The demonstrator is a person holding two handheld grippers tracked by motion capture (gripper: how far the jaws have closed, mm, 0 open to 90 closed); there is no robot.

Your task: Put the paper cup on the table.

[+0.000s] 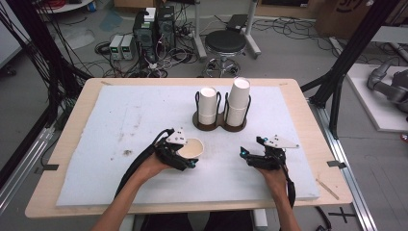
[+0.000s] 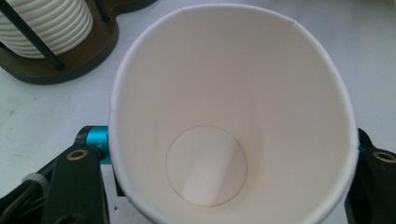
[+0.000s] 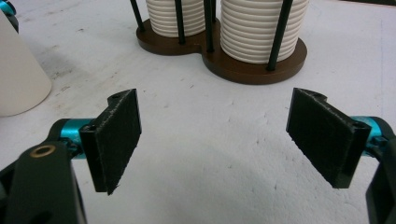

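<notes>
My left gripper is shut on a white paper cup, holding it tilted over the white mat at centre left. Seen through the left gripper view, the cup gapes mouth-first, its round bottom visible, with the jaws squeezing its sides. My right gripper rests low over the mat at the right, open. In the right gripper view its black pads stand wide apart with bare mat between them. A brown two-slot cup holder carries two stacks of white cups behind both grippers.
A white foam mat covers most of the wooden table. The cup holder stands just beyond the right gripper. Behind the table lie a stool, computers and cables on the floor.
</notes>
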